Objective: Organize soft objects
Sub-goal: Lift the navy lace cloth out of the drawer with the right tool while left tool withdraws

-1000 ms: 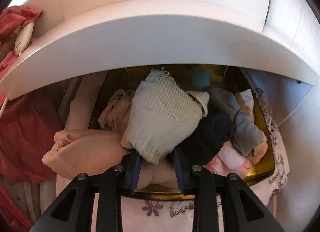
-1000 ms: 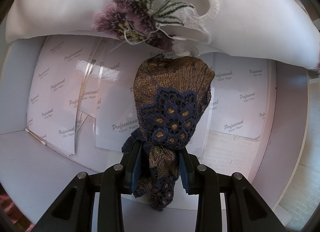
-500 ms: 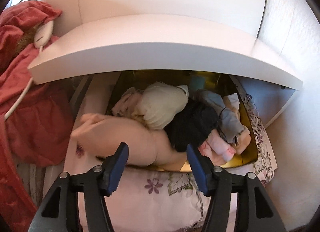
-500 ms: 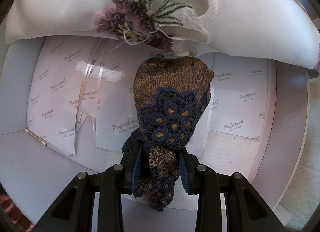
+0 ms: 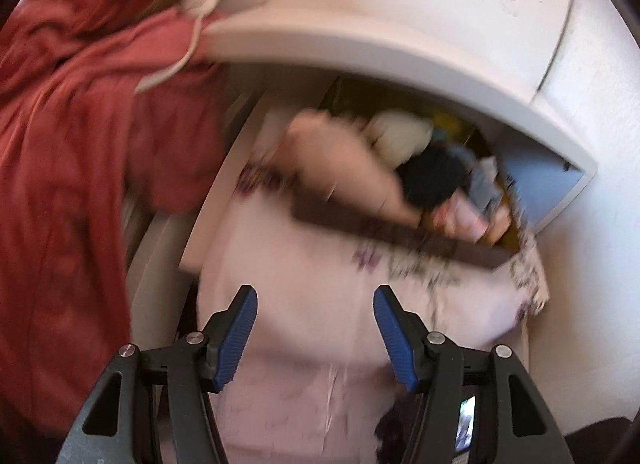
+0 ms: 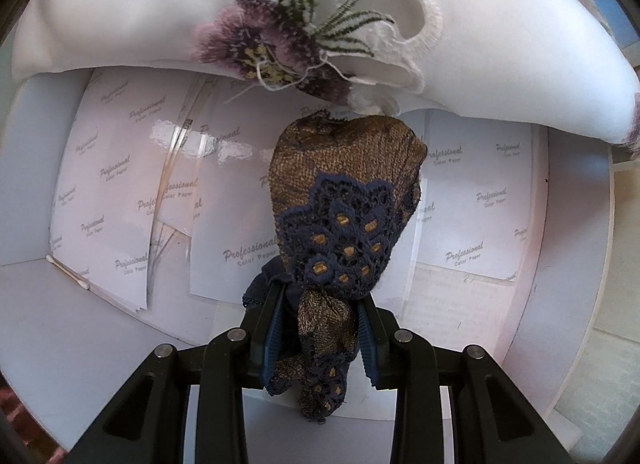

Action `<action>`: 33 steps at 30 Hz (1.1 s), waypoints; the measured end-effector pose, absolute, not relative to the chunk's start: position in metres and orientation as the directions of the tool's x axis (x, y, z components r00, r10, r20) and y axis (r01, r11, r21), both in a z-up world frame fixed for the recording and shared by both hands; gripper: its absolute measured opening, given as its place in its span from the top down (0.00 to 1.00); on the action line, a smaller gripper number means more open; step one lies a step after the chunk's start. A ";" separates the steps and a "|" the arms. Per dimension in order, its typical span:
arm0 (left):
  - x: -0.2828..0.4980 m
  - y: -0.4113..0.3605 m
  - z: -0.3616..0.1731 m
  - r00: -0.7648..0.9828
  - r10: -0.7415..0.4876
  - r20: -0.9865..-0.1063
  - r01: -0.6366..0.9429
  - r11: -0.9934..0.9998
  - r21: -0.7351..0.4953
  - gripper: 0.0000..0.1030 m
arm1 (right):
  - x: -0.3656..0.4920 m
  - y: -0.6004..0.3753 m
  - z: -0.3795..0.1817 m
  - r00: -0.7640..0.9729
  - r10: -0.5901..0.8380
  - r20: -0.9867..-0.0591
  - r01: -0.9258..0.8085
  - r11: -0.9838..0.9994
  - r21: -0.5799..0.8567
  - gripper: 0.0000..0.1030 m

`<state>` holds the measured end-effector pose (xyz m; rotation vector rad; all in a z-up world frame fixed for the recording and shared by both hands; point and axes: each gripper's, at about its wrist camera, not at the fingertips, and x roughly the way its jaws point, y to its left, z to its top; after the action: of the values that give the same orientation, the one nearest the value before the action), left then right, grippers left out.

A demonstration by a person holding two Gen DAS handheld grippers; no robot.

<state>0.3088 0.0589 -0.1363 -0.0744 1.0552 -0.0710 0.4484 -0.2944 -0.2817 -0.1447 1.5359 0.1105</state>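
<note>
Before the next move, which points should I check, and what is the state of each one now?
1. Left claw empty, pads apart: ok.
2. Right claw shut on the brown lace cloth: ok.
3. Cloth hangs free above the drawer lined with paper: ok.
4. White embroidered cover hangs over the drawer's far edge; clear of the cloth: cannot tell.
5. Pile of clothes inside its tray: not ok, the pink piece spills over the near edge.
6. Left view sharp enough to aim: not ok, it is blurred.
</note>
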 end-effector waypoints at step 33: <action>0.261 0.070 -0.264 0.138 0.034 -0.990 0.033 0.999 0.039 0.40 | 0.423 -0.307 -0.183 0.229 -0.014 -0.973 -0.075 0.997 -0.032 0.74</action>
<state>0.2607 0.0695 -0.2639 0.0553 1.4331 0.0006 0.4229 -0.3068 -0.1832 -0.0776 1.3393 0.0417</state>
